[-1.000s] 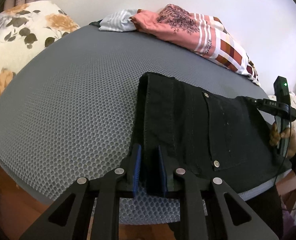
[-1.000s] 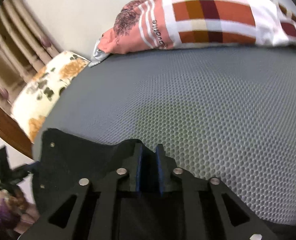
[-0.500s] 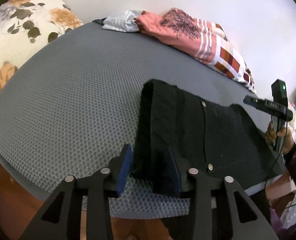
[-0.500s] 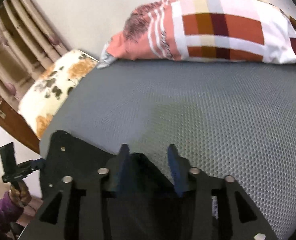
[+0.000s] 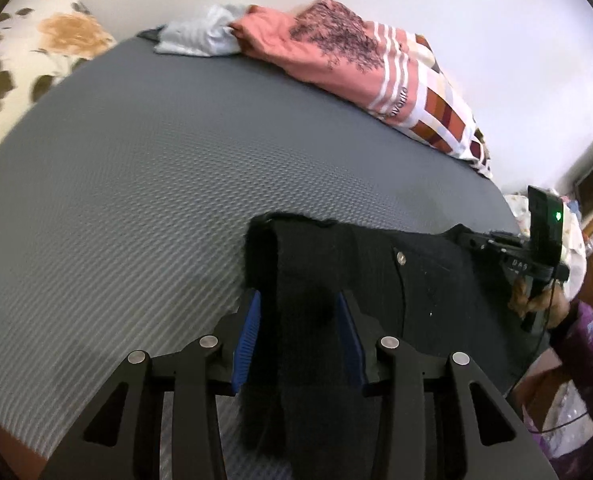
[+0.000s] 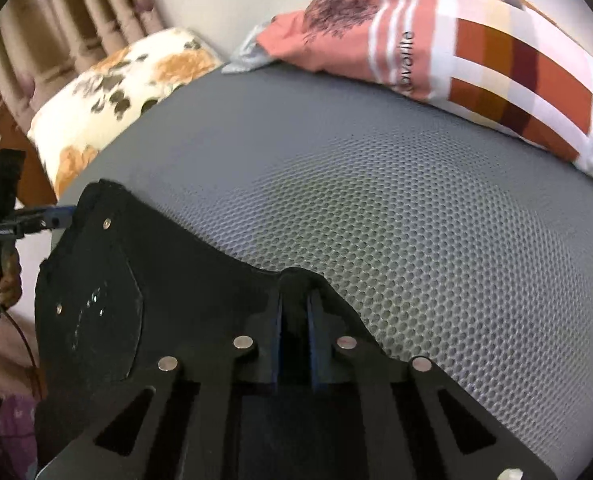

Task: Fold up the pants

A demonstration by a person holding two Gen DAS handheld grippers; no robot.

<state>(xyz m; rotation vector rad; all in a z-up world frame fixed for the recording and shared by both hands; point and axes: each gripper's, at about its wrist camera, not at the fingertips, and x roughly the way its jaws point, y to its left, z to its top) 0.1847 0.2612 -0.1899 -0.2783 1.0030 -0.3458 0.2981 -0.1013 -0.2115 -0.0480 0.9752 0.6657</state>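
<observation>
Much of the near edge of the grey bed (image 5: 144,184) is covered by the black pants (image 5: 428,292), judged soft, limp and fairly heavy; thick hems are best gripped. Pillows (image 6: 476,52) are kept well apart, nothing obstructing. Fabric is loosely straddled by the released left gripper (image 5: 298,330); the right gripper (image 6: 295,334) is closing, clenched on pants.

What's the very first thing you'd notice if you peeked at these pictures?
Black pants lie at the near edge of a grey honeycomb mattress, with the right gripper closing its jaws on a raised fold of them. Next comes the bright pink and checked pillow at the far side by the wall, and a flowery cushion to its left.
</observation>
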